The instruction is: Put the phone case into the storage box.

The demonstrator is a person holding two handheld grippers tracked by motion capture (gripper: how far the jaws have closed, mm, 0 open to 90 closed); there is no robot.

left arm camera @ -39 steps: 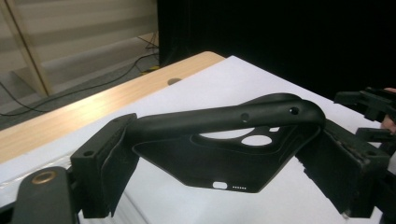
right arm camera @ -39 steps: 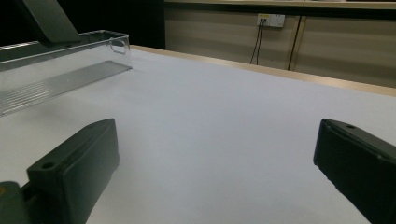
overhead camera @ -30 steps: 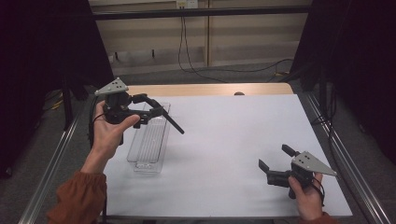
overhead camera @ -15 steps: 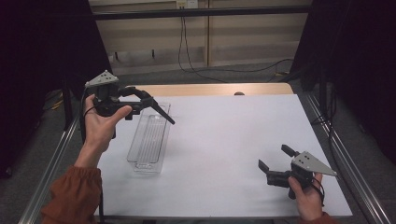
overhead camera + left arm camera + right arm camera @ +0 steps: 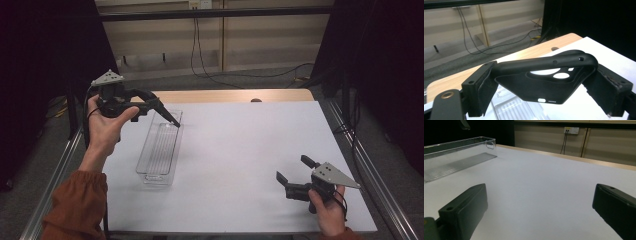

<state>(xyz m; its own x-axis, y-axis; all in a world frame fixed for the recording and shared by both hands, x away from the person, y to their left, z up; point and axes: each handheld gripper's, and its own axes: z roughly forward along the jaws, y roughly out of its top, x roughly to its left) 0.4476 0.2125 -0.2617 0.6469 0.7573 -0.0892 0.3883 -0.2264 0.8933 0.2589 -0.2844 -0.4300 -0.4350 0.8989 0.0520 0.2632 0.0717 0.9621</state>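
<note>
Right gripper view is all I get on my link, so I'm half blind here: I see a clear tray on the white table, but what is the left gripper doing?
Observer: The left gripper is raised above the far end of the clear tray, shut on a black phone case.
Operator: Is anything in the tray?
Observer: No, the high view shows it empty.
Operator: How is the case gripped?
Observer: By its two ends, and it is bowed between the jaws, in the left gripper view.

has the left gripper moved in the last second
Yes. The left gripper, shut on the black phone case, has drifted toward the far end of the clear tray.
</note>
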